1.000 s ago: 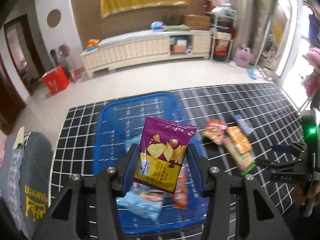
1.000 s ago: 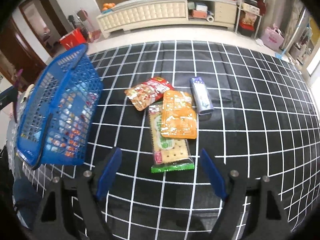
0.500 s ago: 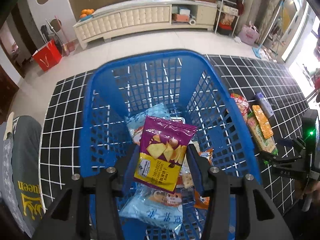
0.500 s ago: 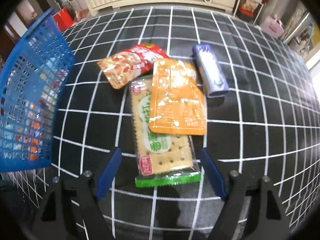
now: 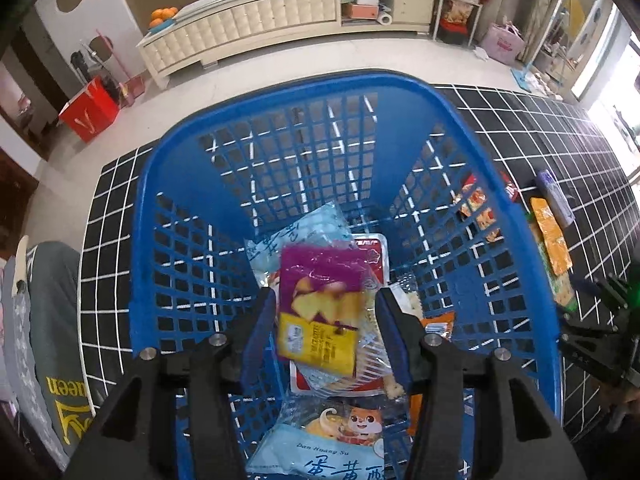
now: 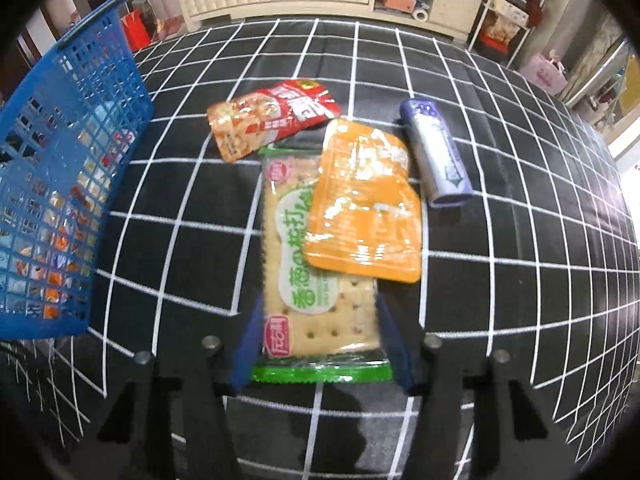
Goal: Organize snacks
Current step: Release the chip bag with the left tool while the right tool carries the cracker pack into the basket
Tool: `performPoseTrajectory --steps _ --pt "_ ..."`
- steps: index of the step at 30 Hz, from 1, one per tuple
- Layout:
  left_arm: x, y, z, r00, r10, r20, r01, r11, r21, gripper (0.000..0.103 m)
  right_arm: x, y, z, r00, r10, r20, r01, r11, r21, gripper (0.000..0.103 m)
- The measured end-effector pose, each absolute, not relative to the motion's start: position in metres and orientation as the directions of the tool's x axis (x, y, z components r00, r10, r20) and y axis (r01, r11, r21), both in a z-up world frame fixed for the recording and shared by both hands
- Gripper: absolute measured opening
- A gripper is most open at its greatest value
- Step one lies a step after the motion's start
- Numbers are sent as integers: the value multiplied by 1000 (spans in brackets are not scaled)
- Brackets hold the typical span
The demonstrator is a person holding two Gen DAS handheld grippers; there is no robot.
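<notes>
My left claw (image 5: 326, 312) sits inside the blue basket (image 5: 180, 184), walls close on both sides, fingers spread around the purple chip bag (image 5: 320, 300) lying on other packets. My right claw (image 6: 320, 344), fingers apart, straddles the near end of the green cracker pack (image 6: 308, 264) on the black grid-patterned table (image 6: 500, 260)
</notes>
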State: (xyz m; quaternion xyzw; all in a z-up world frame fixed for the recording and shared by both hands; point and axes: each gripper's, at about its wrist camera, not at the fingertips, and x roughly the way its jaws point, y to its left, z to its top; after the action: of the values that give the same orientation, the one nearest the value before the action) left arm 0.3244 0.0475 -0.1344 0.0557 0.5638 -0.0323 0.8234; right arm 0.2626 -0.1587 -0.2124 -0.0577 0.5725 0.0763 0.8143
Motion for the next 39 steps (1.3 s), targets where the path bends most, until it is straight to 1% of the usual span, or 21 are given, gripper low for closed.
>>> performPoseTrajectory --steps 3,6,10,13,17,19,26,30,32,36,39 --pt "317 51 -131 363 -8 -932 97 995 29 49 251 -163 -211 321 68 -945 -179 984 10 59" --pt "304 53 -124 375 -18 -927 92 996 18 49 233 -166 -208 301 106 -948 -166 984 58 59" --pt "283 55 -112 400 -43 -916 94 996 -5 49 204 -159 -191 332 97 -938 -153 987 48 59" --pt "261 55 -99 436 -59 -898 95 995 -20 49 188 -157 -164 381 113 -918 -150 987 59 59" --pt "231 55 -80 484 -111 -868 125 991 -57 49 168 -145 -115 470 125 -874 -173 984 48 59" --pt "218 57 -69 511 -120 -851 126 990 -64 49 168 -144 -91 503 138 -853 -183 982 50 59" --pt "190 75 -40 599 -126 -791 109 991 -75 49 163 -108 -34 579 179 -795 -255 966 31 59" --pt "182 94 -31 634 -116 -765 84 993 -81 49 167 -85 -20 590 202 -782 -293 956 25 59" --pt "181 106 -29 643 -103 -758 52 994 -91 55 174 -69 -17 591 208 -779 -309 951 19 59" --pt "179 131 -30 653 -118 -748 35 991 -126 55 188 -43 -23 574 208 -792 -325 946 13 59" --pt "180 145 -34 652 -91 -753 22 995 -101 55 201 -22 -33 545 209 -812 -345 939 11 59"
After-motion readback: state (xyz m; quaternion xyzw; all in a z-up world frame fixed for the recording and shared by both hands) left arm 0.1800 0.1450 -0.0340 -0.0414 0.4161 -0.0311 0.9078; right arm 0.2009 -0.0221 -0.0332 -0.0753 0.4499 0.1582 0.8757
